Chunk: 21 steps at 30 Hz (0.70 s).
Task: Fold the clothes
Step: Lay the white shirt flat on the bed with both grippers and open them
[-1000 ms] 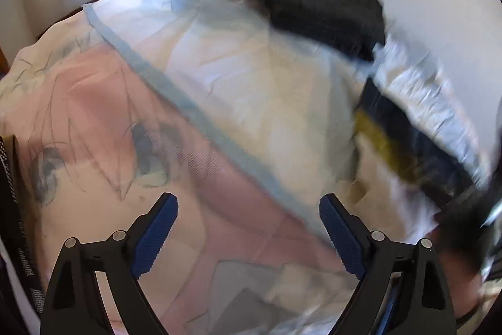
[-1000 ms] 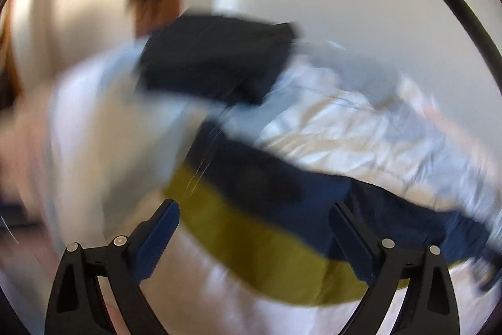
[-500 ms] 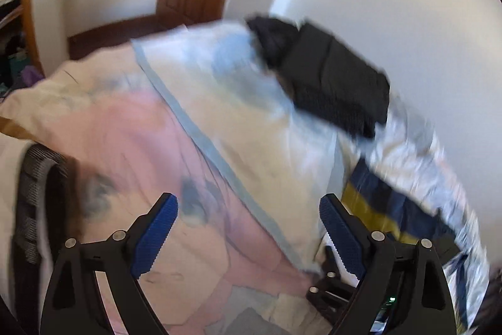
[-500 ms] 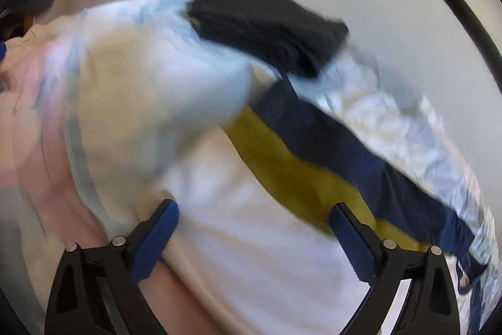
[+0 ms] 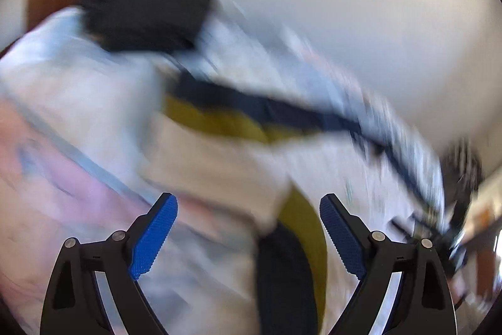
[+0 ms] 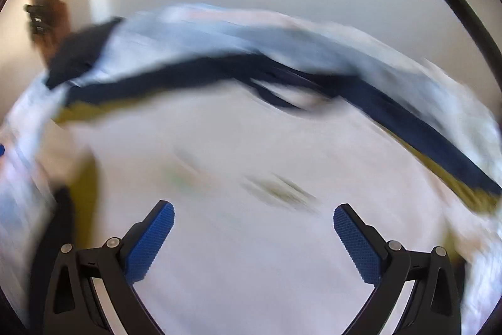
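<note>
- Over the bed [image 5: 62, 193], in the left wrist view, the left gripper [image 5: 248, 237] hangs with its jaws spread wide and nothing between them; the blue pads touch no cloth.
- Below and ahead of it lies the white garment with navy and yellow bands [image 5: 219, 153], spread across the bed's right half towards the wall [image 5: 345, 5]; a yellow and navy part of it runs down between the jaws, underneath them and apart from them as far as the blur lets me judge.
- A folded black garment [image 5: 144, 14] sits at the bed's far end, which I take as already done.
- Across the same bed, in the right wrist view, the right gripper [image 6: 254, 240] is released too; its jaws have just been opening and are empty, with only the garment's white panel [image 6: 251, 162] beneath them.
- The navy band [image 6: 313, 80] arcs along the garment's far edge.
- My reading: the step is the reach for the next garment, before any grasp. The next move calls for each gripper to settle on an edge or corner and pinch a single layer there.
</note>
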### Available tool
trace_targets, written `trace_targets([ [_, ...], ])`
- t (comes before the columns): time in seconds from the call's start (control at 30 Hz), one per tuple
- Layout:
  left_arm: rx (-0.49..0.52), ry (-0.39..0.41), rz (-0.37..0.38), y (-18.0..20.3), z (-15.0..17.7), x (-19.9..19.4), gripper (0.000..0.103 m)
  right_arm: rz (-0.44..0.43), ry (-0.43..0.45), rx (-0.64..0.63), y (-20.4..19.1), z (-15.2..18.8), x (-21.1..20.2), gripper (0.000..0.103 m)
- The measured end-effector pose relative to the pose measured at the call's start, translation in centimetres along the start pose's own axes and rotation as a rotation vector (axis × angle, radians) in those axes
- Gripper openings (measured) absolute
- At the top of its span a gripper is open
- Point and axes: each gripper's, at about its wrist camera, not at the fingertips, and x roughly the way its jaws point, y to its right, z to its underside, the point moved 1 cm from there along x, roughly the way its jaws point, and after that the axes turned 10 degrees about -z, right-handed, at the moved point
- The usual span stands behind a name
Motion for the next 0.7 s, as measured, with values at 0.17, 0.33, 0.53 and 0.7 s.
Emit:
trace_targets([
  [0.17,0.171,-0.161,0.207,7.5,5.6,1.4,0.092,-0.099,-0.169,-0.104,6.2,10.2,-4.0,0.103],
  [0.33,0.315,-0.273,0.1,8.7,12.6,3.6,0.092,-0.095,-0.239,-0.064,9.1,17.1,-7.4,0.103],
  [0.53,0.427,-0.308,-0.138,8.9,17.0,-0.5,0.092,0.011,-0.324,0.031,10.1,21.4,-12.3,0.101],
  [0.7,0.206,-0.198,-0.181,7.9,14.4,-9.5,0.092,0.15,-0.124,0.207,11.8,18.9,-22.6,0.103],
])
